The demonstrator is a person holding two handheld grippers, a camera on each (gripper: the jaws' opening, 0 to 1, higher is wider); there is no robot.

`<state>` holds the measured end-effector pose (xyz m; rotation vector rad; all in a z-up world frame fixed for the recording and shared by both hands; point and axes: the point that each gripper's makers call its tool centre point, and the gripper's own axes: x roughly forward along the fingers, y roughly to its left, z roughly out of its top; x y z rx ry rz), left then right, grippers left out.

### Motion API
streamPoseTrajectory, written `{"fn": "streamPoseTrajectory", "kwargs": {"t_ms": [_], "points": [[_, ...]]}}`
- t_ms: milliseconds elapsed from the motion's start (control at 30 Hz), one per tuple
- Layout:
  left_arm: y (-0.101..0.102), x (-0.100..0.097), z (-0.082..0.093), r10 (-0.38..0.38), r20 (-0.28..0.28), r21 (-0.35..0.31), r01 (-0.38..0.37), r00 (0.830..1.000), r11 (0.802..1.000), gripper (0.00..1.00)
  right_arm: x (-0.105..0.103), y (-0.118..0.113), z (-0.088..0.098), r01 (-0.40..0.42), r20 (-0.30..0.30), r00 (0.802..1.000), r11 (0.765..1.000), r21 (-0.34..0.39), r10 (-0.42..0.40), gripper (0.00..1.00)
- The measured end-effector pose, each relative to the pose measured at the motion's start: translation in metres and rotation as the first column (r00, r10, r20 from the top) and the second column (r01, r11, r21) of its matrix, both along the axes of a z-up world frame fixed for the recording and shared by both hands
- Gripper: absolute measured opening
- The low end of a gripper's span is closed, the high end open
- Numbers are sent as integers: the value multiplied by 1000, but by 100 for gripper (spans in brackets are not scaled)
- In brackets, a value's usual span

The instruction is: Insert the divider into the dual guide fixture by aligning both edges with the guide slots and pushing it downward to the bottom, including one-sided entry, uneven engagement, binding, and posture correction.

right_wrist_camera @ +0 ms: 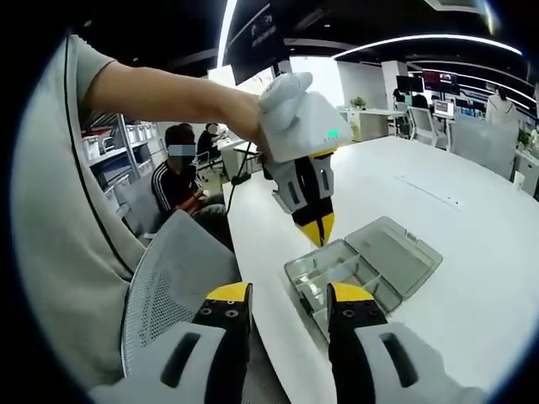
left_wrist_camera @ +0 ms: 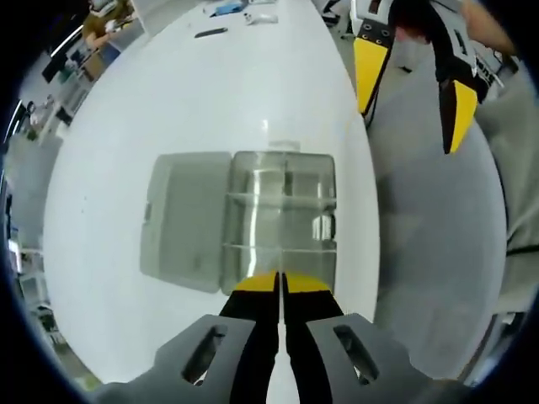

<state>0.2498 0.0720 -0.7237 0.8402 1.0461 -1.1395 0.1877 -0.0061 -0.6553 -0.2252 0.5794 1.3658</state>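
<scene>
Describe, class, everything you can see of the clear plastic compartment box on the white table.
The clear plastic box lies flat on the white table near its edge, with its hinged lid swung fully open and resting on the table beside it. It looks like transparent, slightly grey plastic. Thin walls split the tray into several compartments; whether they hold anything cannot be told. The left gripper, shut, hangs above the box; whether it touches it cannot be told. In the right gripper view, the box sits behind the open right gripper.
</scene>
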Motion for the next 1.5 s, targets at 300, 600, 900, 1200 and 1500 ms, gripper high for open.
{"fn": "streamPoseTrajectory", "kwargs": {"t_ms": [300,600,900,1200,1500], "points": [[-1,2,-1,-4,1,1,4,1000,1000,0,2,-1,-1,3,-4,1000,1000,1,-3,32],[-1,0,-1,-5,-2,1,5,1000,1000,0,2,0,-2,2,-7,1000,1000,1,-2,32],[1,1,0,2,7,-1,-2,1000,1000,0,2,0,-2,3,-9,1000,1000,3,-3,31],[1,0,-2,-6,4,3,6,1000,1000,0,2,-1,-1,7,-9,1000,1000,5,-7,31],[2,0,-3,-26,12,13,26,1000,1000,0,2,-1,0,6,-9,1000,1000,6,-6,31]]}}
